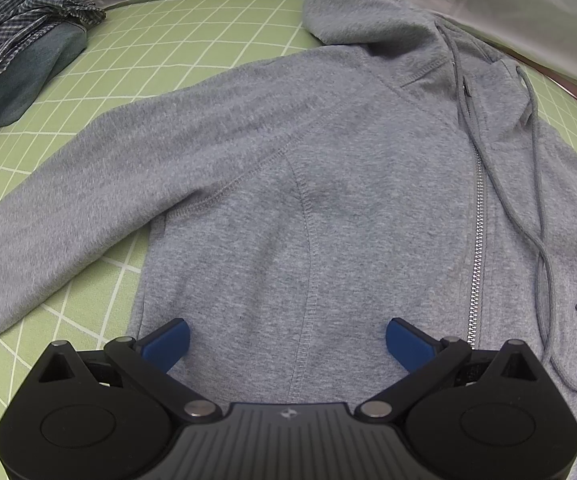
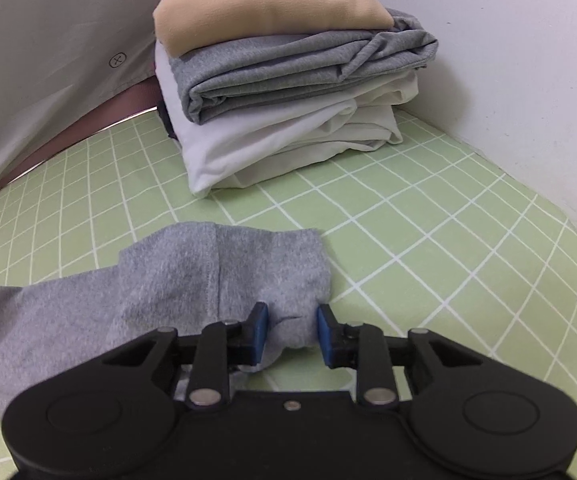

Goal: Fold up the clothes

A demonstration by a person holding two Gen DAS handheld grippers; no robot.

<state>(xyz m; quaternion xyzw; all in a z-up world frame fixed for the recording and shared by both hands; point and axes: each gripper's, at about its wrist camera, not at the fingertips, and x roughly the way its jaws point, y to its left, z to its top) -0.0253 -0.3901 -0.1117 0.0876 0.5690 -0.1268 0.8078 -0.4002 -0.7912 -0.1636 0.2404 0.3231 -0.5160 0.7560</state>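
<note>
A grey zip hoodie (image 1: 328, 184) lies flat, front up, on the green grid mat (image 1: 192, 32), hood (image 1: 368, 12) at the far end. Its zipper (image 1: 478, 216) and drawstrings run down the right side, and one sleeve (image 1: 88, 184) stretches out to the left. My left gripper (image 1: 287, 340) hovers open over the lower body, blue pads wide apart with nothing between them. In the right wrist view the other sleeve (image 2: 192, 268) lies on the mat, and my right gripper (image 2: 292, 328) is shut on its bunched cuff end.
A stack of folded clothes (image 2: 288, 92), tan on grey on white, stands at the far right by the white wall (image 2: 508, 40). A crumpled plaid shirt (image 1: 16, 28) and a denim piece (image 1: 28, 76) sit at the far left. A grey sheet (image 2: 48, 60) hangs behind the table's far edge.
</note>
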